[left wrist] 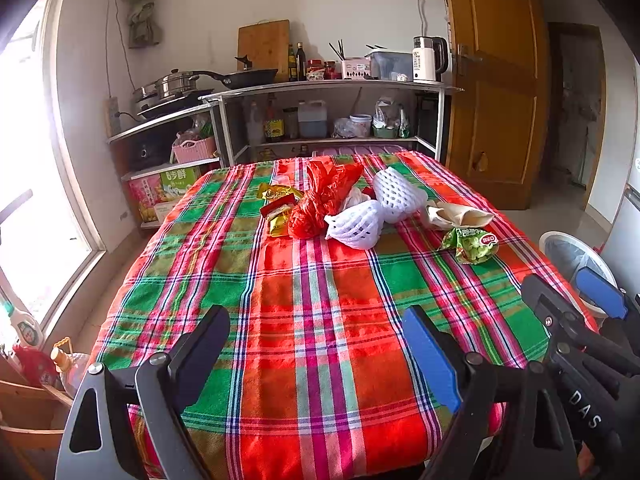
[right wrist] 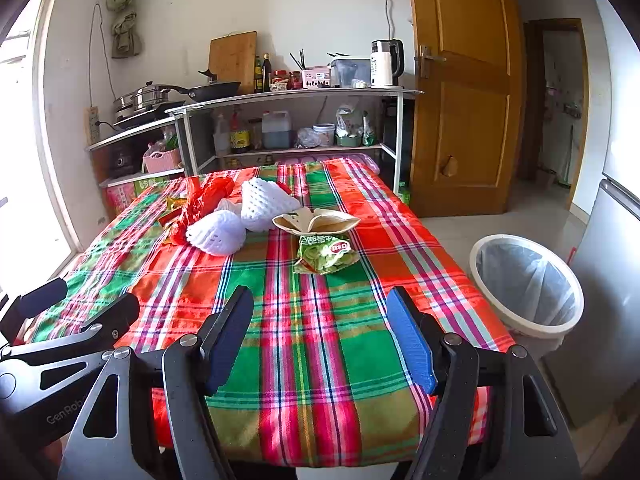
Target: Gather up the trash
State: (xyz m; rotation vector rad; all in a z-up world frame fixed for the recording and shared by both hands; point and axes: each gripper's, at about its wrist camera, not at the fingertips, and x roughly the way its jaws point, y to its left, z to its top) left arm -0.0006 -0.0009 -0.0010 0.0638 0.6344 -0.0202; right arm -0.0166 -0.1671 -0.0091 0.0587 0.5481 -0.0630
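Nearest, at 6 o'clock in each wrist view: 2 hand-held grippers, both over the near edge of the plaid tablecloth (right wrist: 320,344). Left gripper (left wrist: 316,354) spread wide, nothing between its fingers. Right gripper (right wrist: 322,340) likewise wide apart and empty, aimed straight up the table.

Farther up, at 12 o'clock from the right gripper: green snack packet (right wrist: 326,254), crumpled, lying flat on the cloth, closest piece of trash. Touching its far edge: beige open wrapper (right wrist: 316,220). Toward 11 o'clock: 2 white foam fruit nets (right wrist: 216,232), bunched together, then red plastic bag (right wrist: 200,204) and yellow snack wrappers (left wrist: 278,210) beyond, all clustered mid-table.

Off the table at 3 o'clock in the right view: white trash bin (right wrist: 528,284) on the floor, lined with a clear bag, apparently empty, near the table's right edge.

Judged as the very start: nothing collected, no grip made. Next move probably calls for advancing the right gripper toward 12 o'clock, lowering onto the green packet, pinching a raised fold rather than the flat cloth, then swinging to 3 o'clock over the bin. Thin crinkled film likely to slip from a shallow pinch.
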